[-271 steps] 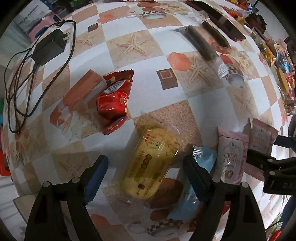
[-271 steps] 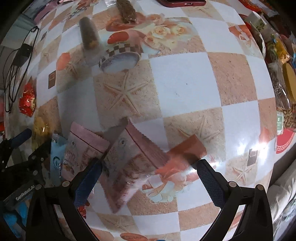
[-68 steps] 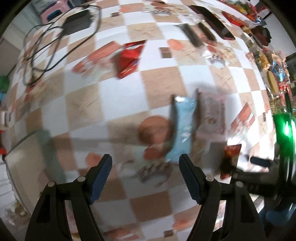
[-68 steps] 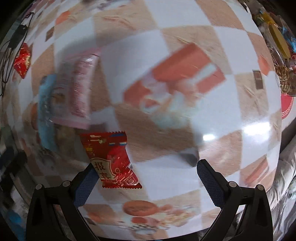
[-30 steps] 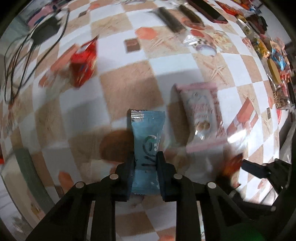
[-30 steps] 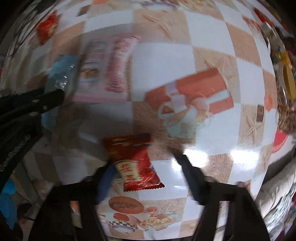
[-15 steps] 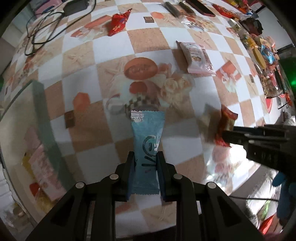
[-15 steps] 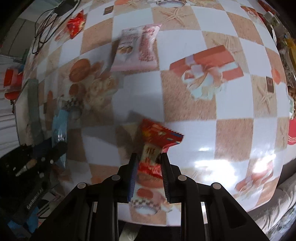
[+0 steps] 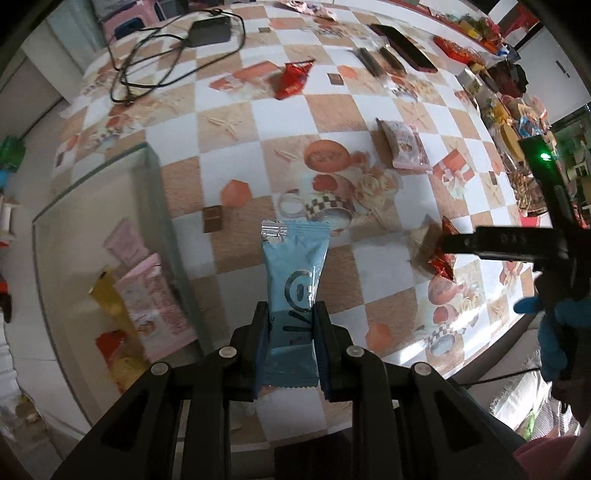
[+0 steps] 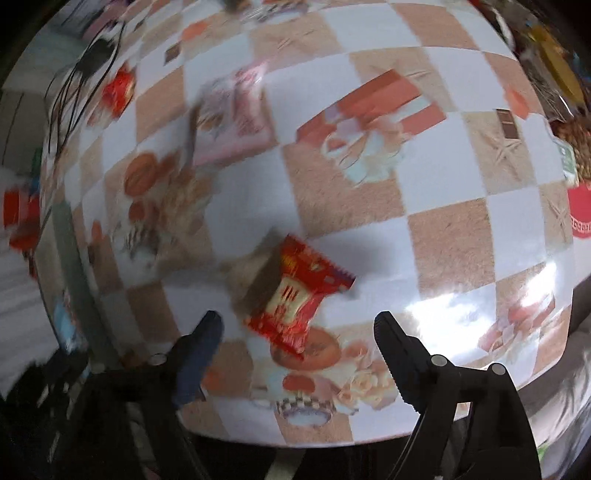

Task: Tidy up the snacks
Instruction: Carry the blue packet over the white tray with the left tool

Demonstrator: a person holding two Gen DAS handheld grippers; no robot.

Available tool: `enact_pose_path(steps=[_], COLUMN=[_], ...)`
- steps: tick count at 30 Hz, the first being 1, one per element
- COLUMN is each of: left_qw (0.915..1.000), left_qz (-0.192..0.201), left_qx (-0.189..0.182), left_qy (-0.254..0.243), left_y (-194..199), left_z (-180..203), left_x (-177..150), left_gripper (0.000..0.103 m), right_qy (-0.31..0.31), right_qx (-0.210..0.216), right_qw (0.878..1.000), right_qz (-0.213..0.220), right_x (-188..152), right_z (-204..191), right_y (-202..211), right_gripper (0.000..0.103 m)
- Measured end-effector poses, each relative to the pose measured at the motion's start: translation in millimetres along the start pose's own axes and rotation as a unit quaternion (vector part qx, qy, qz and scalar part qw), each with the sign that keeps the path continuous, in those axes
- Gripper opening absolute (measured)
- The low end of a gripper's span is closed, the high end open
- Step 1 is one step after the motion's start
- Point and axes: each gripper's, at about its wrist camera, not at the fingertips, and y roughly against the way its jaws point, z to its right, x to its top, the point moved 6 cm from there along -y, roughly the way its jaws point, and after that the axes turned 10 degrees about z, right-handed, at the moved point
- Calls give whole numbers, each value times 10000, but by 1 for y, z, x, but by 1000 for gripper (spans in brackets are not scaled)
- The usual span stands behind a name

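Note:
My left gripper (image 9: 290,325) is shut on a light blue snack packet (image 9: 293,280) and holds it above the table's near edge, right of a clear bin (image 9: 92,206). The bin holds pink, yellow and red packets (image 9: 147,295). My right gripper (image 10: 295,332) is open, its jaws wide apart. A red snack packet (image 10: 295,291) sits between and just ahead of its fingers, over the checkered tablecloth; the view is blurred. That packet also shows in the left wrist view (image 9: 441,254). A pink packet (image 9: 404,142) and another red packet (image 9: 293,79) lie farther back.
A black charger with cable (image 9: 210,31) lies at the far left. Dark bars and a phone (image 9: 402,46) lie at the back. More snacks crowd the far right edge (image 9: 517,122). The table's near edge (image 10: 332,439) runs just under my grippers.
My right gripper has opened and the red packet has left its jaws. My left gripper still holds the blue packet and has drifted slightly toward the bin.

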Motion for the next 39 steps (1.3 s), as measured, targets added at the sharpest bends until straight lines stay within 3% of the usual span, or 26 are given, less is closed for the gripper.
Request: enact_pose_path(steps=[2,4,5,8,9,10,11,17,24,28,32,33,34,35,39], left_qw=[10000,9999,9999,9996,9993,9990,9985,9936,9850,9811,9788,9785,9784,9783,9779], left_qz=[24,48,61,130,153,177,210,393,455,513,550,548,541,532,493], left_qx=[34,98,125,198,219,237,258,463,751,837,836,837,834,835,846], left_qy=[26,36,56,181,246,333,434,950,1486,1665,1789,1801,1812,1821,1845], left_y=[11,13,16,23,26,29,33,51,61,67,70,70,71,71,72], left_z=[-11,-14,-16,-28,-32,-37,-44,-85,-136,-155,-166,-167,-169,-170,-173], left_x=[-4,-6,-7,-10,-10,-11,-10,-14,-27,-34,-40,-42,-43,-45,-49], left_gripper=[25,25,25,25,25,25,25,25,25,25,25,25,25,25,25], right_qy=[19,41,6,65,140,243,287,264,646,933,1022,1020,1006,967,461], right_qx=[-86,-165,-168,-326,-418,-526,-490,-189,148,221,-40,-167,-330,-468,-478], right_qw=[10000,9998,9996,9990,9986,9980,9980,9992,9978,9954,9948,9946,9944,9942,9978], right_qz=[-21,-119,-220,-292,-282,-246,-262,-213,-55,21,9,-40,-43,78,26], right_x=[4,9,10,10,10,10,9,-10,-23,-22,-14,-11,-10,-7,-4], right_z=[-1,-2,-6,-11,-10,-12,-15,-32,-74,-103,-98,-91,-84,-77,-54], right_y=[-5,-10,-18,-25,-25,-24,-25,-10,37,46,19,5,2,2,-5], right_gripper=[84,66,62,59,52,34,26,26,26,26,29,50,83,88,85])
